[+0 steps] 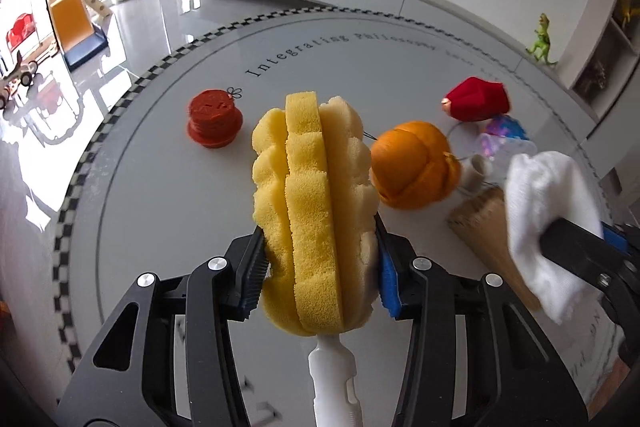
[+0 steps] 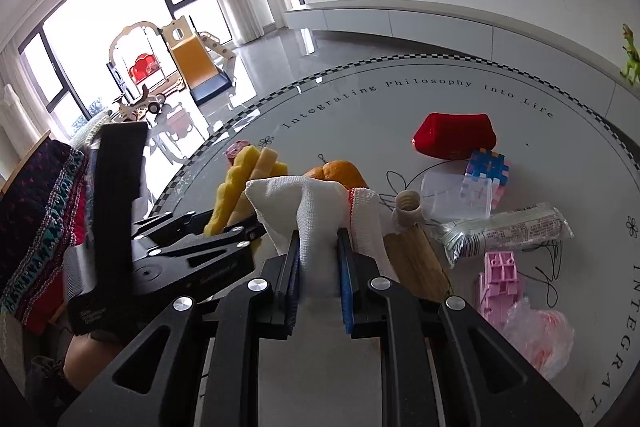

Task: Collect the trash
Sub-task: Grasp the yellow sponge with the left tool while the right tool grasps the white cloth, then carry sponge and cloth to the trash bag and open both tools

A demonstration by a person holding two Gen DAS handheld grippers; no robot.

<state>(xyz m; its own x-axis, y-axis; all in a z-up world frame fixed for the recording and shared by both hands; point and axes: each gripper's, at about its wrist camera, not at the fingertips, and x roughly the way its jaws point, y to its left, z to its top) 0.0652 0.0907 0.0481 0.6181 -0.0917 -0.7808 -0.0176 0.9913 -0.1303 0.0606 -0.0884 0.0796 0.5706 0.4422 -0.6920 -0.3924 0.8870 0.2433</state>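
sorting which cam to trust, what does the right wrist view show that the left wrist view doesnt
Only the right wrist view: a pink plastic piece, a printed wrapper and a crumpled pink bag. Only the left: a red ridged lid. Both: the left gripper clamping the yellow sponge, the right gripper clamping the white cloth, and the orange ball.

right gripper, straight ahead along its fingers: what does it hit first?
Probably the orange pumpkin-shaped object, which sits just beyond the white cloth clamped in the right gripper. Depth is unclear; the cloth hides the gap.
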